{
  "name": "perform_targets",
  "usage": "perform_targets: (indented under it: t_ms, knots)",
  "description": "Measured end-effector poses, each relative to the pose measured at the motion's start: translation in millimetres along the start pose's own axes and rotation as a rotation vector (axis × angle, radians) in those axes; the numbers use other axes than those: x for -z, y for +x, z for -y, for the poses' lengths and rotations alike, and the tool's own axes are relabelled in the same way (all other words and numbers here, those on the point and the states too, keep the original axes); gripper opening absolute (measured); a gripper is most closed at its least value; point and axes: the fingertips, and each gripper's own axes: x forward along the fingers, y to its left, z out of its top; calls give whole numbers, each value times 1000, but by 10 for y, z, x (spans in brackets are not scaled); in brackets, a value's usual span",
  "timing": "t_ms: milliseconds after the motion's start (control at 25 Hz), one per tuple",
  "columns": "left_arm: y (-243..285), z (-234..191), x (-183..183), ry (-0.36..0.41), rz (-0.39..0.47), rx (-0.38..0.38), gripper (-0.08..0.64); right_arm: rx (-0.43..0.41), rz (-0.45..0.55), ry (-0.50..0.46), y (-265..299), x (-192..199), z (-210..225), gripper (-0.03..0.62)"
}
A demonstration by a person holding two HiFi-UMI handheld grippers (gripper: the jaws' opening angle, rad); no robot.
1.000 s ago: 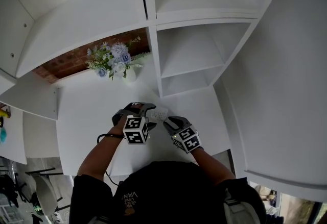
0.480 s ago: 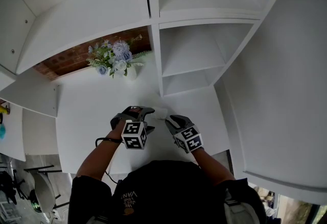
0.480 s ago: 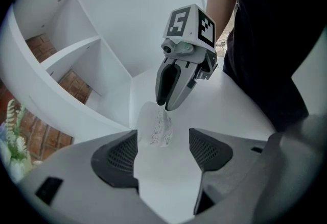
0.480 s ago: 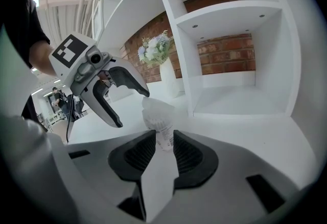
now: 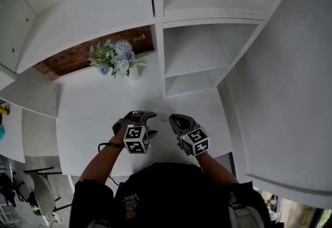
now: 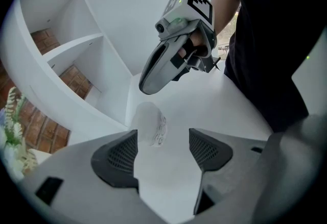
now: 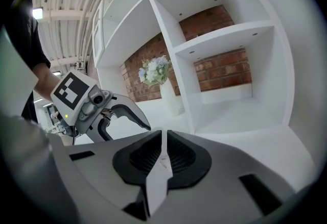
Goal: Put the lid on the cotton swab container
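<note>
The cotton swab container (image 6: 149, 123) lies on its side on the white counter (image 6: 214, 108), just ahead of the left tool (image 6: 162, 139) and nearer that tool's left pad than its right. The left tool's jaws stand apart with nothing pressed between them. The right tool (image 7: 162, 155) has just been closing its jaws, which now pinch a thin pale piece seen edge-on — the lid (image 7: 163, 141), by its look.

The left gripper view shows the container as a cloudy, translucent tub with dark print on its end, and the right tool hanging above and beyond it, clear of the counter. In the head view the container is only a faint pale patch between the two tools. The right gripper view looks over the counter to the white shelving (image 7: 225, 39), its brick back wall and a vase of pale flowers (image 7: 156, 71) — the container is out of its sight.

The lid's shape cannot be made out, since only its edge shows.
</note>
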Motion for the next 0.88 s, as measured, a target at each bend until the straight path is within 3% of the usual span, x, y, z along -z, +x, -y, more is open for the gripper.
perform_targets:
  t_ms: [200,400,680,880]
  knots:
    - [14,21,2,-19,7,1,298,-15,-6,-16,83,-16,-37,20]
    - [62,-18,0,-88,61,-20,296,-33,-42,-30,159,77,-62,5]
    - [31,-94,-65,-292,173,-26,296,-45,-50,-43,178,105,-66,0]
    - [49,-233,-75,-451,264,-78,293,-45,-54,-49,187,104,-64,0]
